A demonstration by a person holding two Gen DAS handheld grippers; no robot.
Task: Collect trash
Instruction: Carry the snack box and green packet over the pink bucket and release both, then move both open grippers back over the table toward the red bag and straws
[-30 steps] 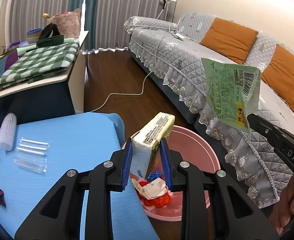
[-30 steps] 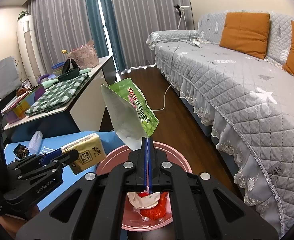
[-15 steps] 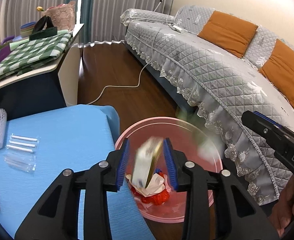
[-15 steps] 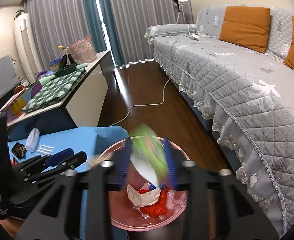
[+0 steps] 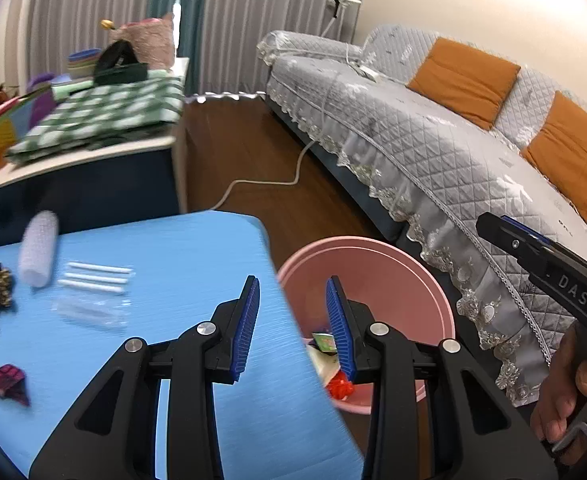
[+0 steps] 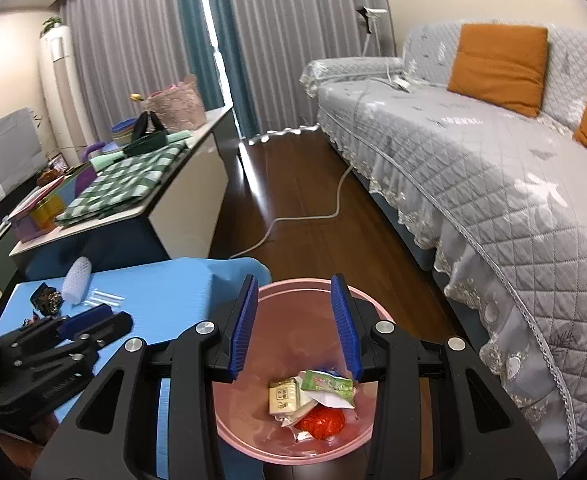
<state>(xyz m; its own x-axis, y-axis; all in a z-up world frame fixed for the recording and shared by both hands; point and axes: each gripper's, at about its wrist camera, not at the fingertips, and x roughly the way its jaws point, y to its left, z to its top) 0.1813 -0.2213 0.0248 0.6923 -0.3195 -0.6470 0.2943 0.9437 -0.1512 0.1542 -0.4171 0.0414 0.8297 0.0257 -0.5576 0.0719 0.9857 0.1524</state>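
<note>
Trash [image 6: 313, 400] lies in the pink bin [image 6: 367, 305]. Both grippers, left [image 5: 291, 326] and right [image 6: 295, 328], have just opened, fingers apart, empty. Next: fetch bench [image 5: 173, 248] bits, maybe wrappers [image 5: 1, 378].

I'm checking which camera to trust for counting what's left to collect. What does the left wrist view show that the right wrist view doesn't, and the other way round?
Only the left wrist view shows the pink-and-black wrapper at the table's near left and the hand holding the right tongs. Only the right wrist view shows the bucket's contents plainly: the yellow pack, the green packet and red trash. Both show the pink bucket, the blue table, the white foam sleeve, the straws and open, empty tongs.
</note>
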